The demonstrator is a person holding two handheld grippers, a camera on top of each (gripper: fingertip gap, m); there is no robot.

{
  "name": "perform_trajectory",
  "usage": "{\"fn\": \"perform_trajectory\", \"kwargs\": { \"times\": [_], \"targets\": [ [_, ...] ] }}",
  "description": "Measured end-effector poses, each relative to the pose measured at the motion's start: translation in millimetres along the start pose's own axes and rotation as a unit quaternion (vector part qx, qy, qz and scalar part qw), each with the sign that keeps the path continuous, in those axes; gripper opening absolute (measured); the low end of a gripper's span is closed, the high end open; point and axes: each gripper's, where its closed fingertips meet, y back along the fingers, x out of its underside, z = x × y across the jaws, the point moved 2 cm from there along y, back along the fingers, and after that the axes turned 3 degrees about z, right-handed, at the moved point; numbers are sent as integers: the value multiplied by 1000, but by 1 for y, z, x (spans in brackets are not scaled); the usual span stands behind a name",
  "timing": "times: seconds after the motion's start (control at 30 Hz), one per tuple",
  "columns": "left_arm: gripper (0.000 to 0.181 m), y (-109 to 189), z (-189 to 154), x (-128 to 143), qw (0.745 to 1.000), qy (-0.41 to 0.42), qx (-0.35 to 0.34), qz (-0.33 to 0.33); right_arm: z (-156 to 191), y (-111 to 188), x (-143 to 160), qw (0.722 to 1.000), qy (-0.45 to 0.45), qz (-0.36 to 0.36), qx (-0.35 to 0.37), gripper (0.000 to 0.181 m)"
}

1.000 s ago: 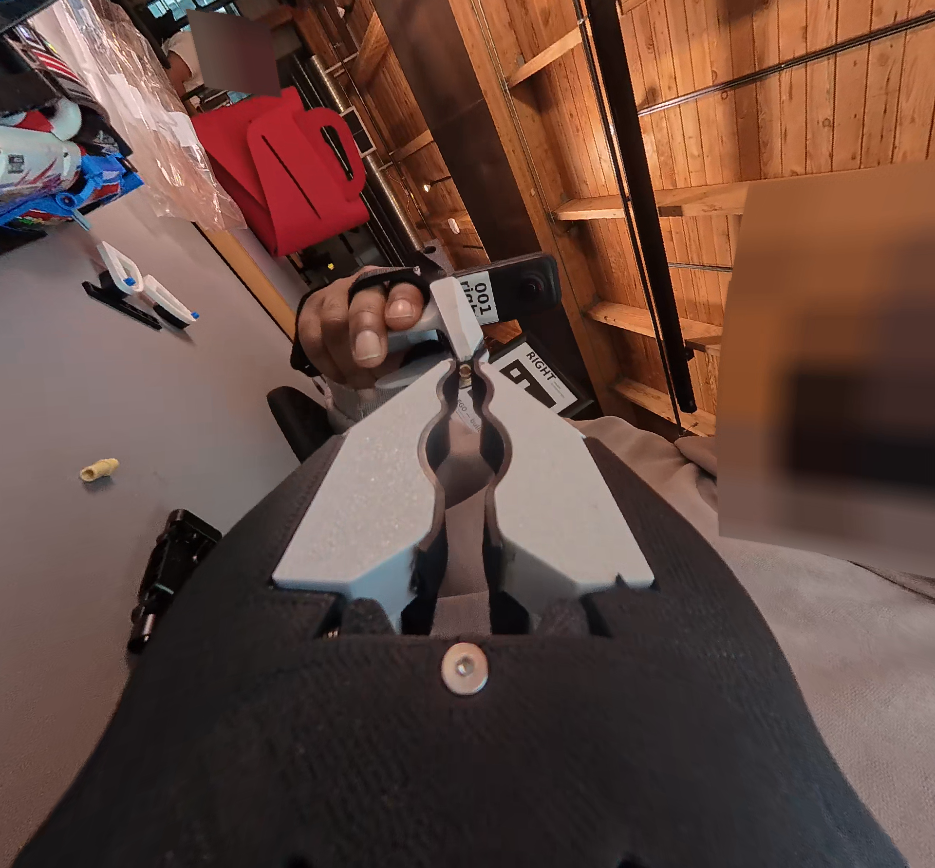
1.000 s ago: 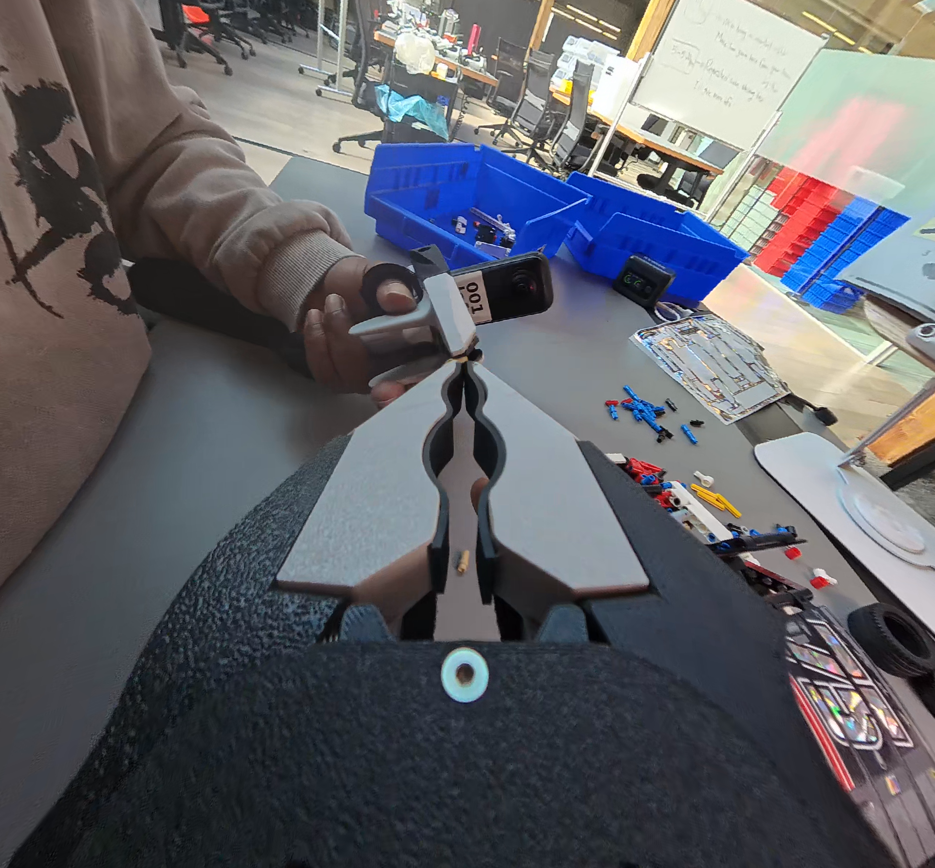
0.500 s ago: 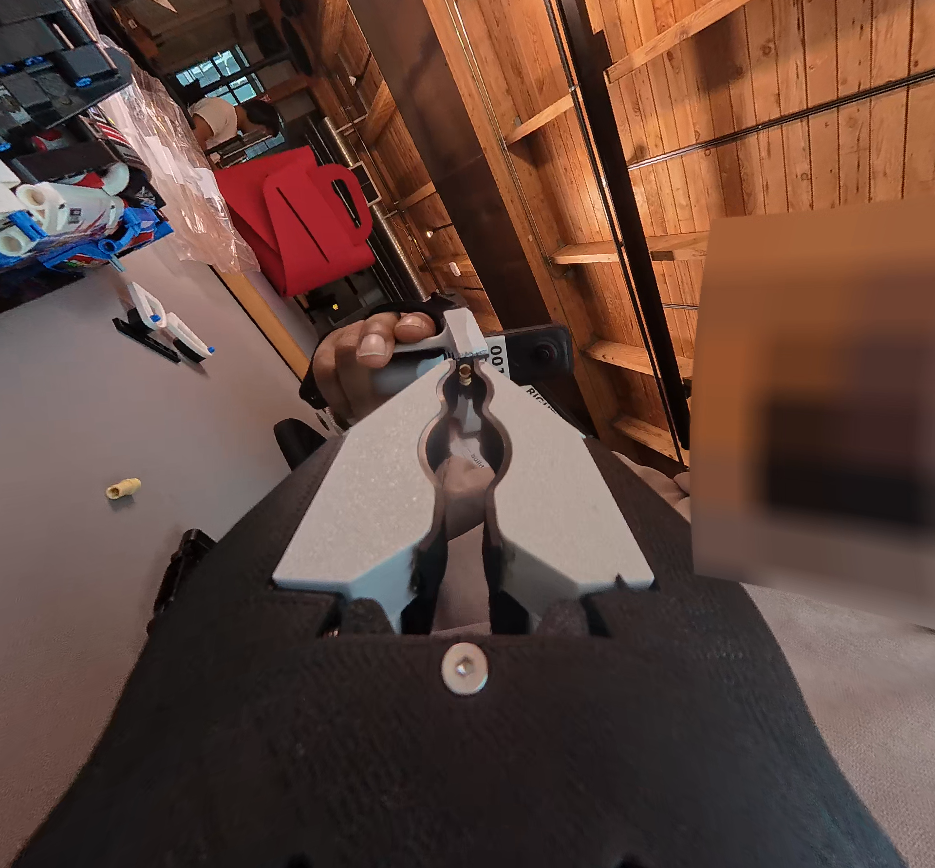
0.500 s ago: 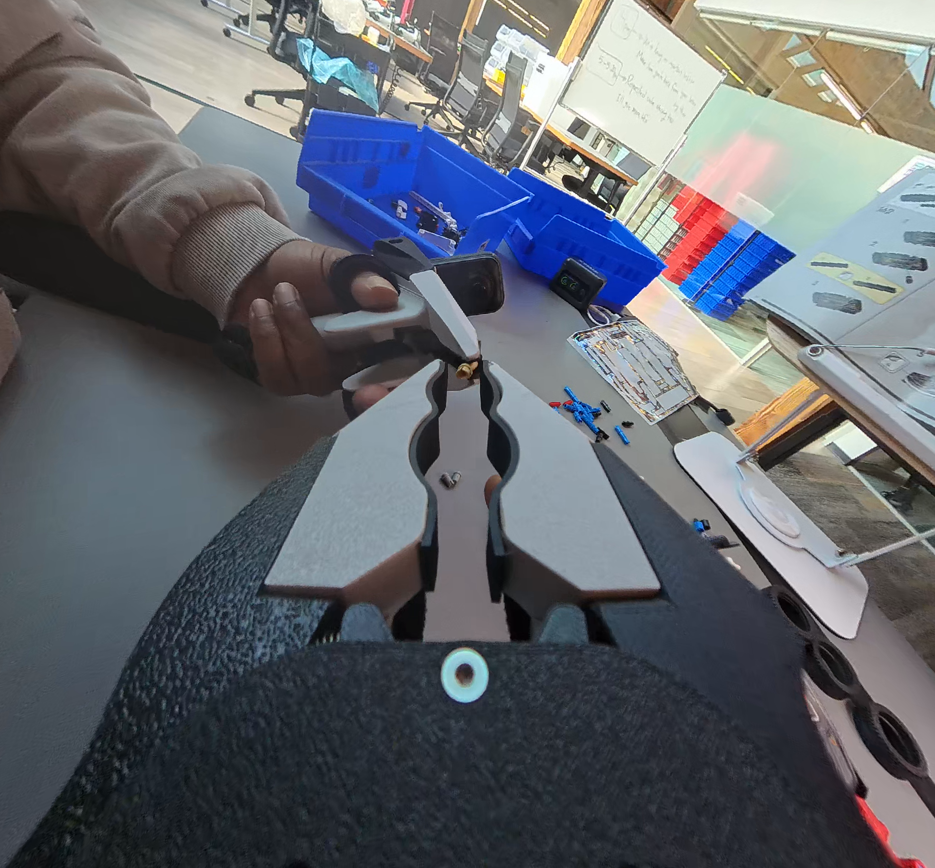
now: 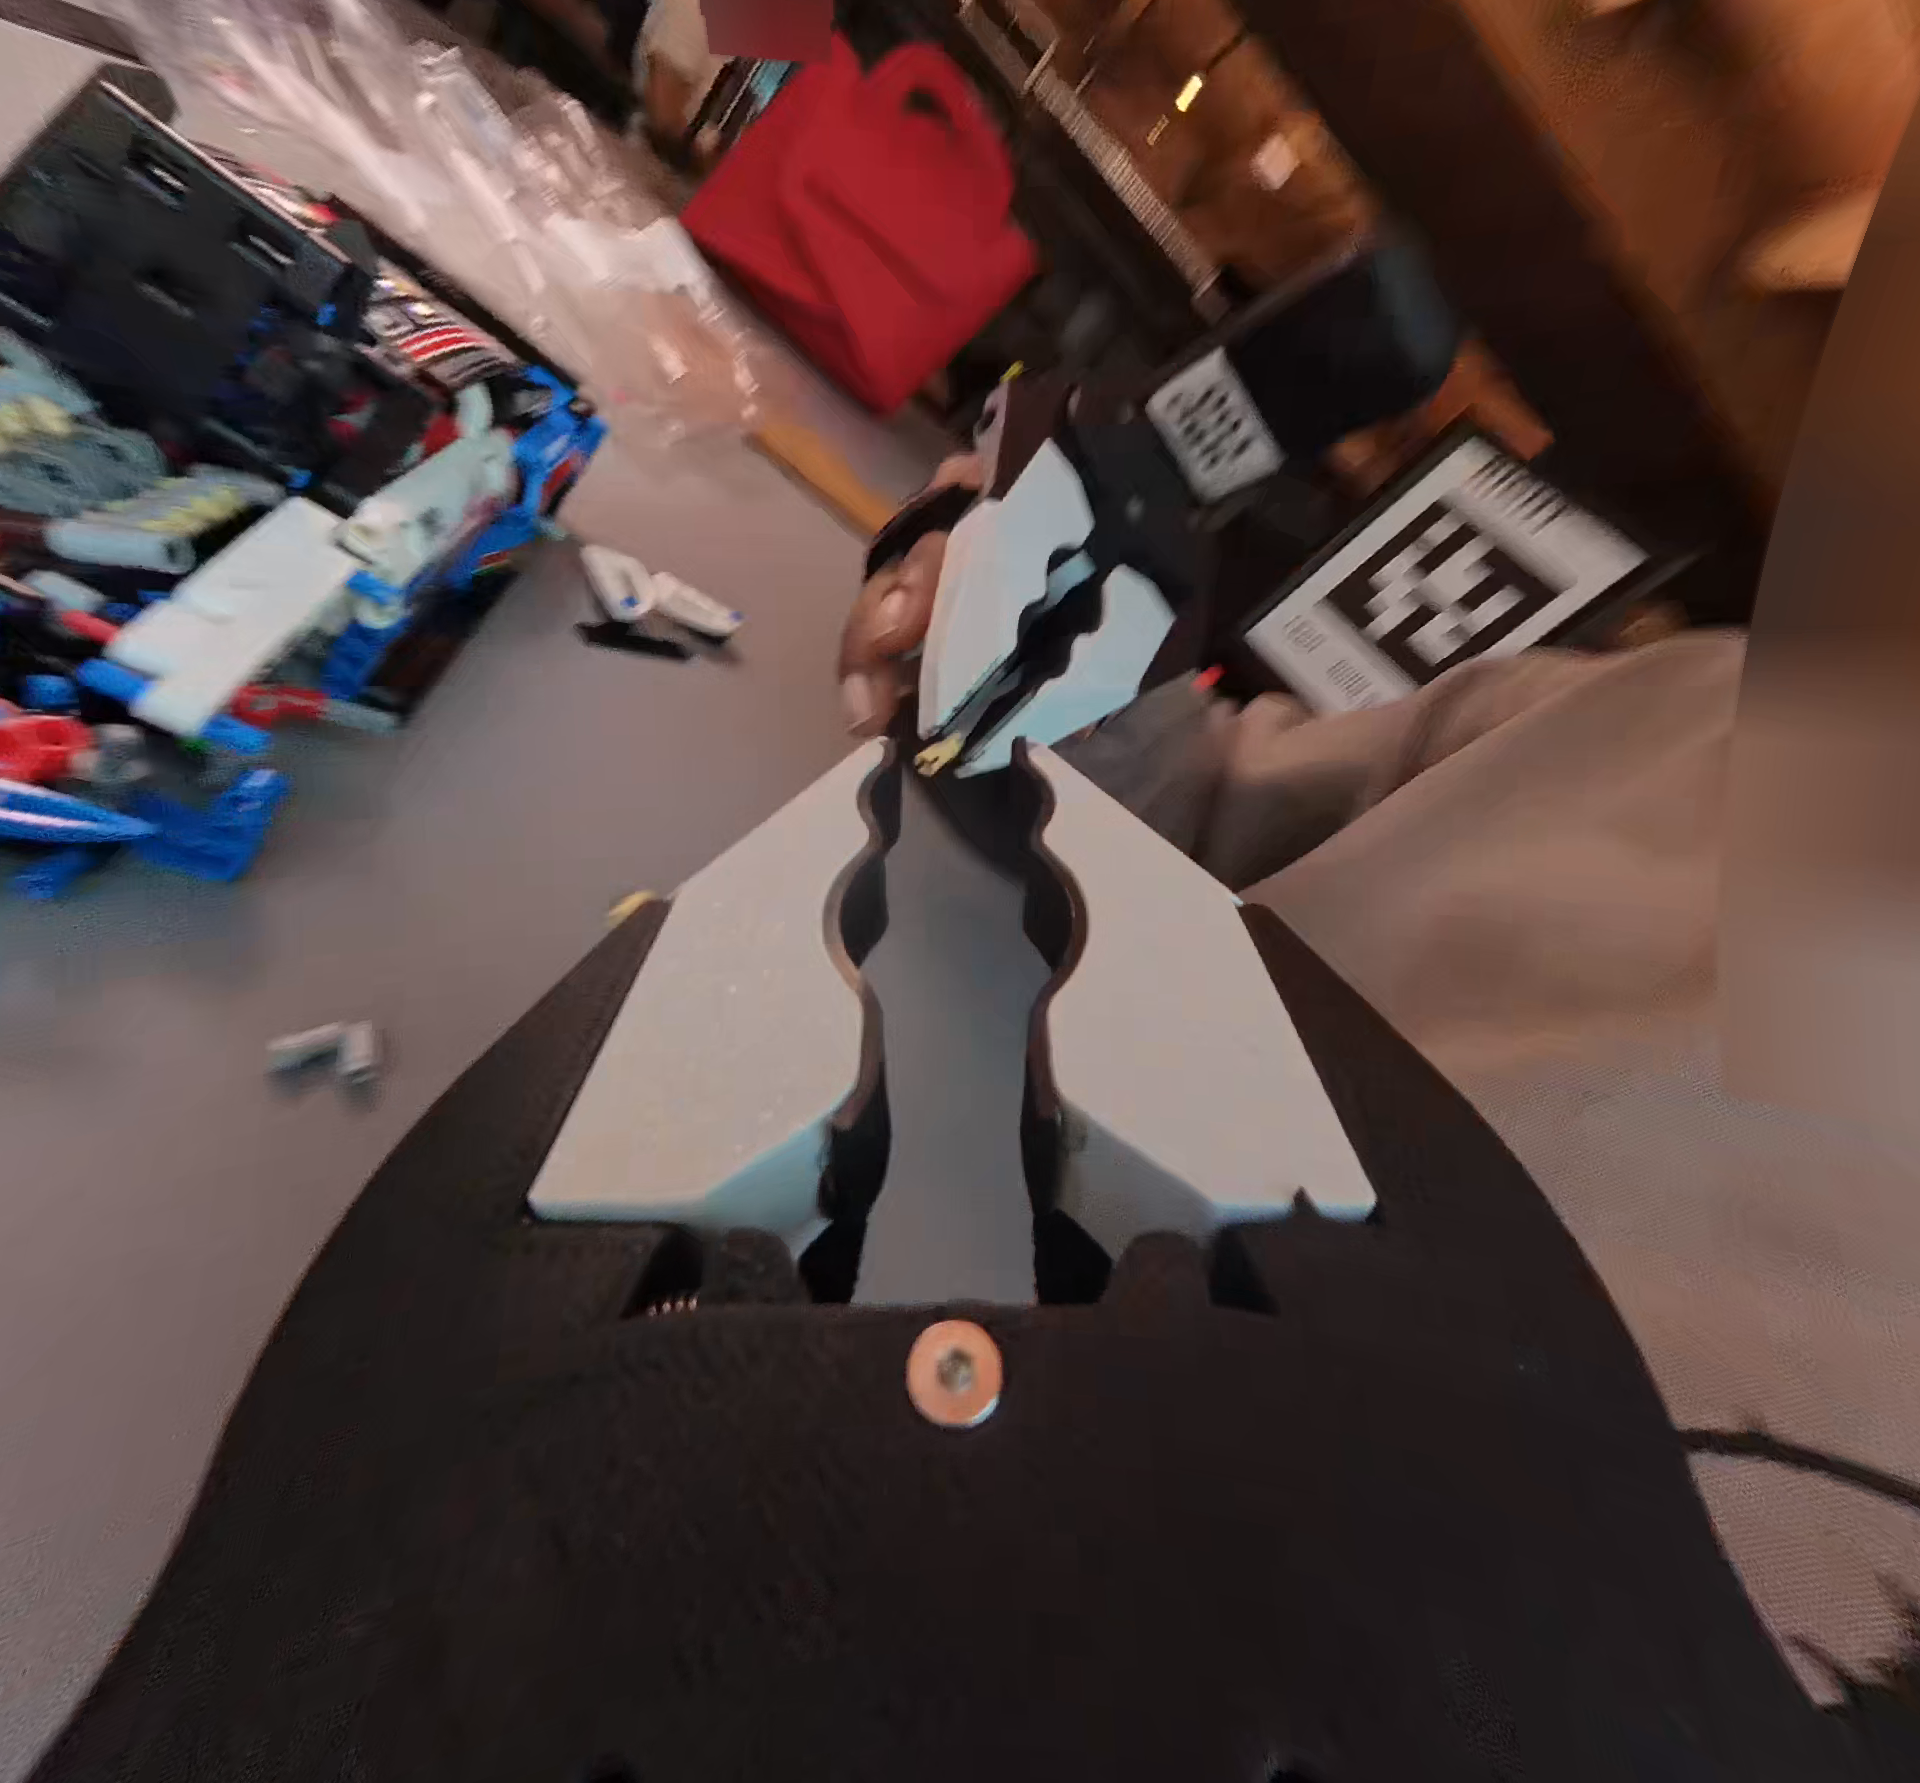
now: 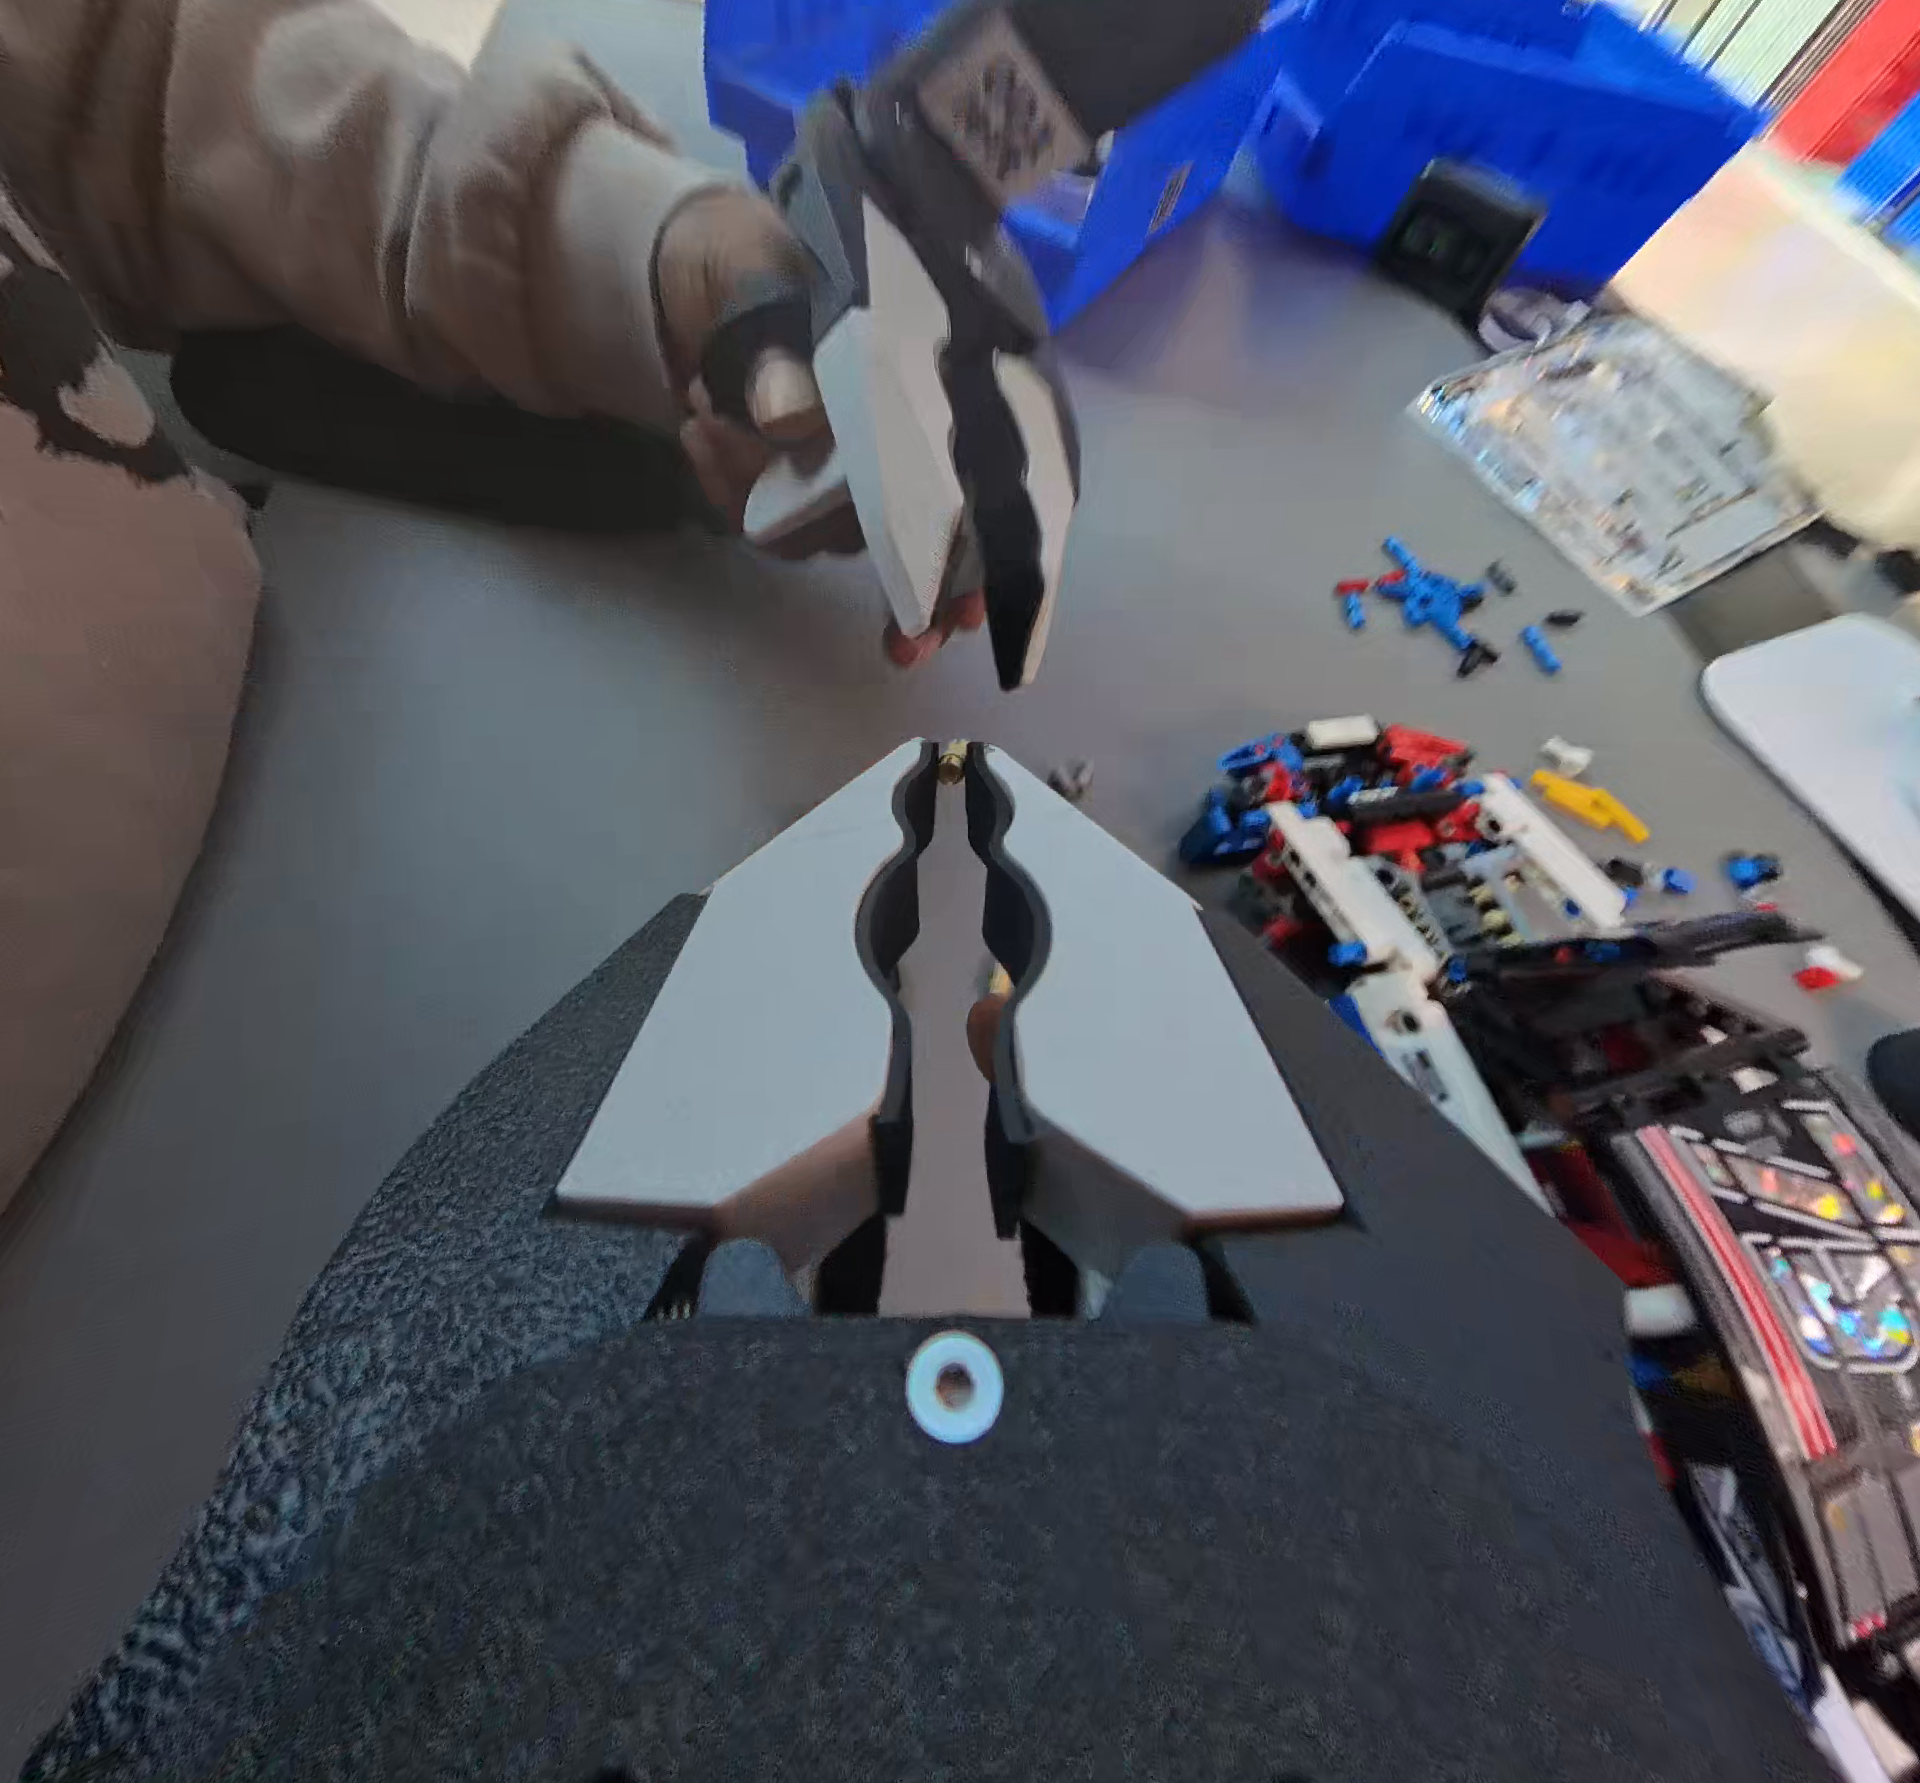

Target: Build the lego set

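Pinching a small tan peg (image 6: 952, 763) at its very tips, the right gripper (image 6: 952, 759) is nearly closed above the grey table (image 6: 468, 694). The left gripper (image 5: 952, 757) stands apart-fingered and empty, just far of it. At right lies the partly built lego car (image 6: 1455, 912), with loose blue pieces (image 6: 1429, 595) farther off.

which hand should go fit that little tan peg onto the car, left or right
Right, most likely. The right tongs already pinch the tan peg, and the car lies just beside them on the table. The left tongs are open and hold nothing.
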Motion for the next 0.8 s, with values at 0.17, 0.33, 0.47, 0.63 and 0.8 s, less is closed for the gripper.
{"fn": "perform_trajectory", "kwargs": {
  "times": [0.17,0.33,0.47,0.63,0.8],
  "targets": [
    [37,8,33,53,939,-191,-171,230,9,-16,53,979,-14,194,-64,2],
    [39,-1,35,77,909,-235,-178,296,14,-27,61,955,-6,281,-101,2],
    [32,-3,38,81,888,-274,-201,310,15,-33,62,943,-10,313,-114,2],
    [22,-5,37,82,881,-293,-206,310,14,-36,62,937,-20,329,-117,2],
    [22,-6,37,82,878,-299,-206,311,15,-37,61,930,-23,347,-123,2]
  ]
}}
